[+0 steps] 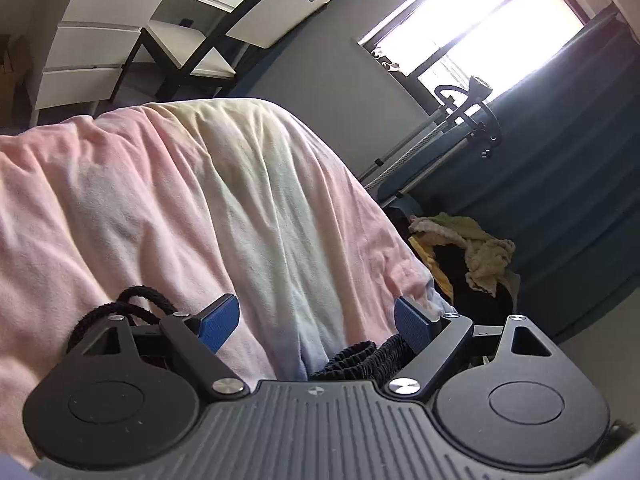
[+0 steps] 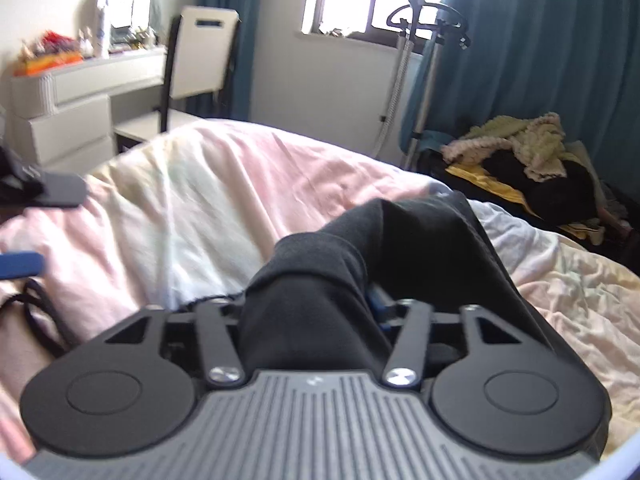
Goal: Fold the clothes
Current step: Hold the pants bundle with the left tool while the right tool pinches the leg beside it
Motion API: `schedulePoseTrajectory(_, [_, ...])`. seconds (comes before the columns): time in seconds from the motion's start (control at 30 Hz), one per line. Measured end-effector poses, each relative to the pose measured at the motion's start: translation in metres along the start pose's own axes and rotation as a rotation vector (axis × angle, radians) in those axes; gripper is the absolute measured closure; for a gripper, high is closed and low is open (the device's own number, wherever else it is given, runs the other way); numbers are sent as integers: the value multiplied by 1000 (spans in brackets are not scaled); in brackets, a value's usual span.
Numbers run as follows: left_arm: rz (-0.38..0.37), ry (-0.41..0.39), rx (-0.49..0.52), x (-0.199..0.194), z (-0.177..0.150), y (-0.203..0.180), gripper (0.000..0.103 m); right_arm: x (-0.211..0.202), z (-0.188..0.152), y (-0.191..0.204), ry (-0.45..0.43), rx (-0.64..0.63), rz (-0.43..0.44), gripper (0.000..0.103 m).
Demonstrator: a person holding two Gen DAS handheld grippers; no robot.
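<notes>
1. On the bed [image 2: 280, 168], black garment [image 2: 340, 280] lies bunched at six o'clock, fold unfinished.
2. Right gripper [image 2: 316, 308] released, jaws apart around it.
3. Left gripper [image 1: 316, 320] spread wide, empty.

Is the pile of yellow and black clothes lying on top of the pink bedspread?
No, the clothes pile lies beyond the edge of the pink bedspread, down by the blue curtain.
</notes>
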State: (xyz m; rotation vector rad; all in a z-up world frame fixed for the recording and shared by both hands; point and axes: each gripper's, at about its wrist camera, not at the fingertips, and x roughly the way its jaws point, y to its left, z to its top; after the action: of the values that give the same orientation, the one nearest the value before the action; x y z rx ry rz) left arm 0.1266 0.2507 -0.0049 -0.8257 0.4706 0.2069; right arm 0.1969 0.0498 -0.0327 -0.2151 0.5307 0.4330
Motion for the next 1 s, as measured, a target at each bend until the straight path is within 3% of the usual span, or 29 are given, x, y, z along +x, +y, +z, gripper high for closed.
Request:
schedulePoseTrajectory(0.17, [-68, -4, 32, -11, -5, -9, 14, -72, 3, -9, -89, 3, 103, 19])
schedulePoseTrajectory(0.37, [-264, 71, 74, -18, -21, -33, 14, -145, -61, -68, -106, 79, 48, 18])
schedulePoseTrajectory(0.5, [-357, 162, 88, -11, -41, -50, 14, -170, -122, -89, -137, 108, 43, 18])
schedulePoseTrajectory(0.63, [-443, 303, 64, 14, -66, -68, 16, -169, -132, -75, -198, 46, 74, 24])
schedulePoseTrajectory(0.67, [-449, 326, 61, 21, -72, -72, 16, -165, -129, -69, -220, 13, 77, 33])
schedulePoseTrajectory(0.7, [-440, 336, 60, 27, -77, -75, 16, -161, -128, -64, -219, 0, 122, 49])
schedulePoseTrajectory(0.77, [-400, 327, 60, 38, -81, -77, 16, -153, -128, -48, -207, -63, 190, 61])
schedulePoseTrajectory(0.8, [-366, 318, 50, 45, -82, -76, 16, -152, -132, -36, -196, -125, 182, 66])
schedulePoseTrajectory(0.87, [-307, 309, 13, 58, -82, -70, 15, -150, -142, -22, -154, -192, 207, 75])
schedulePoseTrajectory(0.93, [-265, 299, -21, 69, -82, -63, 16, -149, -149, -16, -123, -227, 231, 76])
schedulePoseTrajectory(0.97, [-253, 273, -35, 70, -81, -60, 20, -149, -149, -12, -118, -267, 230, 76])
schedulePoseTrajectory(1.0, [-227, 229, -36, 67, -79, -58, 34, -148, -150, -9, -113, -308, 230, 76])
